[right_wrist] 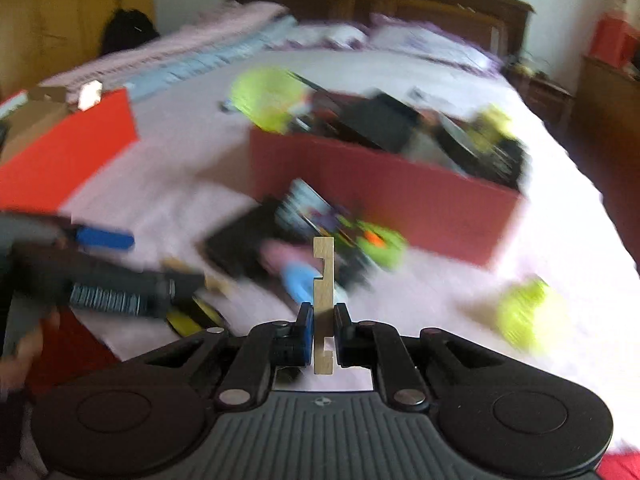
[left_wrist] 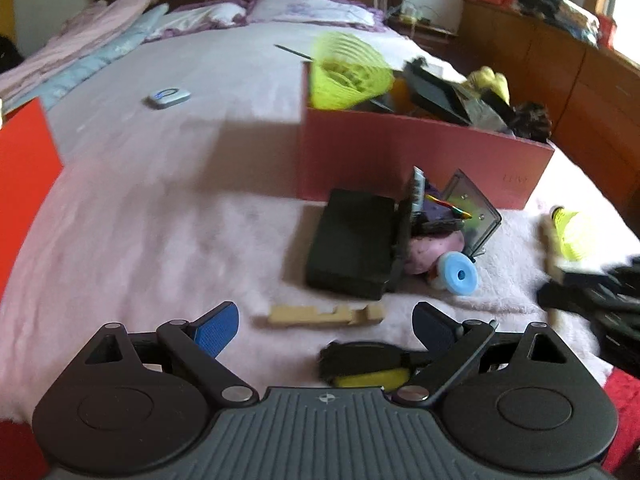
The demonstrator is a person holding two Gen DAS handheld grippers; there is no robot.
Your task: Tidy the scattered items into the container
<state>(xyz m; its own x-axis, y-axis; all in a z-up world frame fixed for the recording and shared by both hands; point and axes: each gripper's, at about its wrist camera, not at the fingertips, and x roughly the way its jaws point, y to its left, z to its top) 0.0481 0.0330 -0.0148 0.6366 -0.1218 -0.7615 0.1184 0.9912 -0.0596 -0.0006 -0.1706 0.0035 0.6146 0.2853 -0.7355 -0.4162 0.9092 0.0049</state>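
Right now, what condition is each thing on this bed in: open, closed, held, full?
Left gripper: jaws wide open, nothing between them.
Right gripper: jaws shut on the notched wooden piece.
Notched wooden piece: held, standing on end.
Second wooden piece: lying flat on the blanket.
Red box: open-topped, piled with items.
Black case: closed, on the blanket.
Yellow-green basket: tipped, in the box.
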